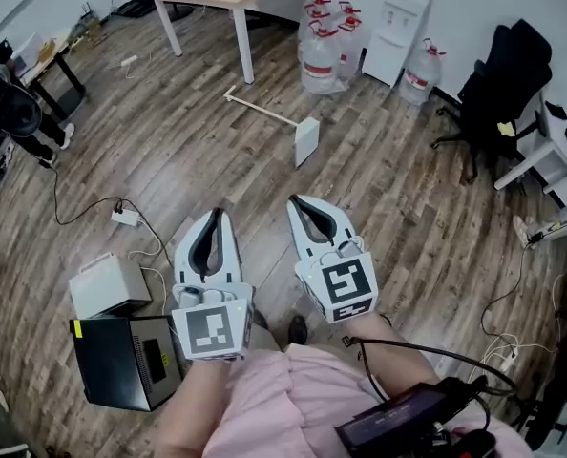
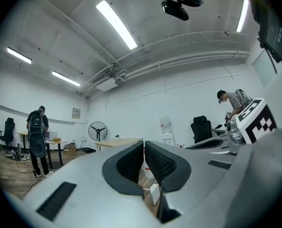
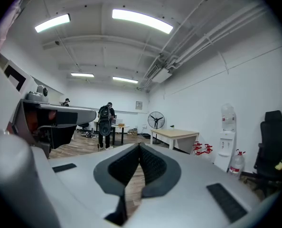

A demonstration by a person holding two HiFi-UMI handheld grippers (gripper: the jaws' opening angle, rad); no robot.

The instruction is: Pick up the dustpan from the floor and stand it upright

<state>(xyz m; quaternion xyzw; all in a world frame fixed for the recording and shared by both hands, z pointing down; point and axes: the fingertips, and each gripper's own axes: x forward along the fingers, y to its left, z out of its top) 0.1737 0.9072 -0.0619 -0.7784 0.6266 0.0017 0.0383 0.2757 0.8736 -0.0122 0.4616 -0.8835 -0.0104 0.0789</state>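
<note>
Dustpan down on the floor, both grippers empty

The dustpan point(image 1: 305, 141) lies on the wooden floor point(image 1: 398, 189) on the person's side of the cluster of water jugs point(image 1: 320, 55), its long handle point(image 1: 262, 111) running off to the left of the jugs. The left gripper point(image 1: 217, 214) and right gripper point(image 1: 294, 200) are held side by side, well apart from the jugs, with the dustpan lying between them and the jugs. Each gripper has its jaws closed together on nothing. A power strip point(image 1: 125, 217) lies far to the left of the jugs
</note>
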